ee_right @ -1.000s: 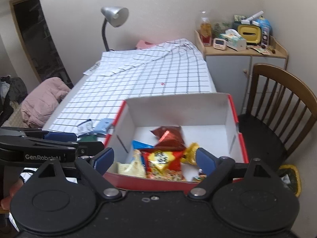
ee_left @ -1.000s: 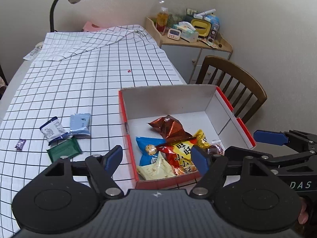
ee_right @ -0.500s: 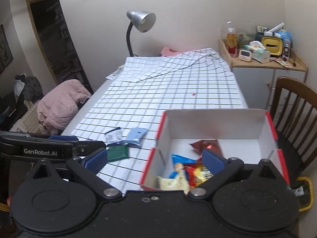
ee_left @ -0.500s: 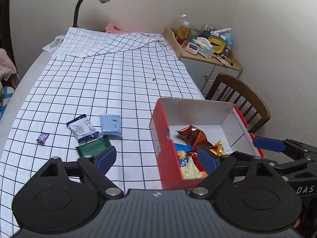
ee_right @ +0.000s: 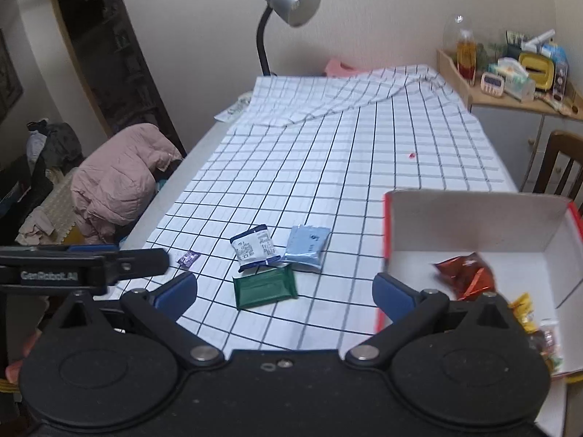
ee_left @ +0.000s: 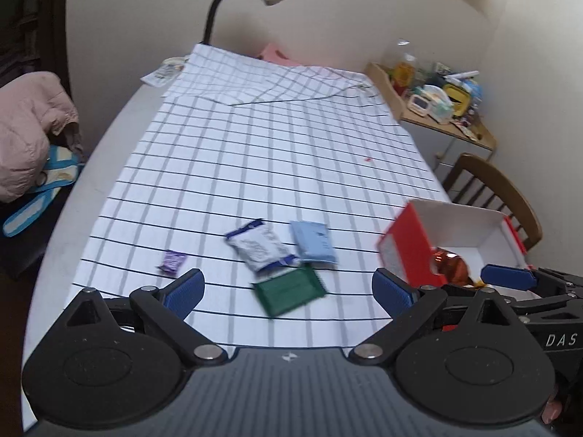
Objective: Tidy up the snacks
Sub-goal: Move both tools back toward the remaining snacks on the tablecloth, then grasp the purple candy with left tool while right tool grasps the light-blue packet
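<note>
Both the left gripper (ee_left: 286,289) and right gripper (ee_right: 284,293) hang spread and empty over the green packet (ee_right: 265,287), left of the red box (ee_right: 387,225); next step, I judge: pinch that packet, carry it right

We look forward from both wrists, low over the checked tablecloth (ee_left: 255,153); both views share the green packet (ee_left: 289,290) (ee_right: 265,287) and red box (ee_left: 408,251) (ee_right: 473,218).
</note>
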`<state>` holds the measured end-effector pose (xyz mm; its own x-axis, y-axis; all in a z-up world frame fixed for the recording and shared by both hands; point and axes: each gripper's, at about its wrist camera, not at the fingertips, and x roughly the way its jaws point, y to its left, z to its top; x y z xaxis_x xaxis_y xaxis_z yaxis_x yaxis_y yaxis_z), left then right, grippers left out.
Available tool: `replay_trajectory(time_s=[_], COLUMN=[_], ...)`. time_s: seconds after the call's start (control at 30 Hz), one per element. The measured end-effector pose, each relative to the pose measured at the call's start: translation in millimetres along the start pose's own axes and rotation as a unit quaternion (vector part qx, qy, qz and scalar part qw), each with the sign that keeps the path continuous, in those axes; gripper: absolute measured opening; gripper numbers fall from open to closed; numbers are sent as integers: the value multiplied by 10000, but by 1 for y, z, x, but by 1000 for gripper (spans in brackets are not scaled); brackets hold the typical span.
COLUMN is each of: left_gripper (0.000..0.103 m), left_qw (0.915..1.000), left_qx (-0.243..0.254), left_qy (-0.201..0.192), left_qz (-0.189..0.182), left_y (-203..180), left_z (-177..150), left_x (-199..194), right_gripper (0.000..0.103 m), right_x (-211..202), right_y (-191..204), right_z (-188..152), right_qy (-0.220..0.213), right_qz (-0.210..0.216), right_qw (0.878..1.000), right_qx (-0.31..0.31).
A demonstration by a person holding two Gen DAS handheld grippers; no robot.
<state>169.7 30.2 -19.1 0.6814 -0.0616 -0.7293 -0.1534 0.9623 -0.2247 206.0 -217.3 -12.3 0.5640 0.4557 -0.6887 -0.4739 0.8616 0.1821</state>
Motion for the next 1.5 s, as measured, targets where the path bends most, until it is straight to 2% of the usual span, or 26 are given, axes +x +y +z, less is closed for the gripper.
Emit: replay_trajectory(time_s=[0.23, 0.47, 0.8, 1.07, 1.2, 1.3, 1.37, 1.5], left_gripper=[99, 99, 99, 98, 98, 83, 67, 53], left_qw=[9987, 9964, 9940, 9913, 9906, 9906, 9904, 9893], left_qx=[-316, -477, -371, -316, -270, -196, -146, -44], left_qy=[288, 536, 862, 1054, 1081, 1100, 1132, 1194], left_qz=[276, 445, 558, 721, 788, 788, 778, 840], left_y=[59, 94, 107, 109, 113, 112, 111, 108], left_z=[18, 29, 35, 31, 28, 28, 26, 20], left_x=[31, 66, 117, 147, 156, 161, 164, 170], right_gripper=[103, 103, 99, 91, 83, 77, 75, 72], right_x=[55, 107, 169, 206, 220, 226, 229, 231], right_y=[16, 20, 2, -6, -7, -8, -9, -10], right_z=[12, 26, 33, 36, 33, 31, 31, 30], right_qy=[327, 584, 988, 1218, 1340, 1367, 1384, 1399], right_qz=[-219, -518, -861, -925, -923, -959, -942, -942], right_qw=[9989, 9966, 9900, 9855, 9837, 9828, 9825, 9825], right_qx=[252, 276, 529, 738, 772, 792, 822, 790])
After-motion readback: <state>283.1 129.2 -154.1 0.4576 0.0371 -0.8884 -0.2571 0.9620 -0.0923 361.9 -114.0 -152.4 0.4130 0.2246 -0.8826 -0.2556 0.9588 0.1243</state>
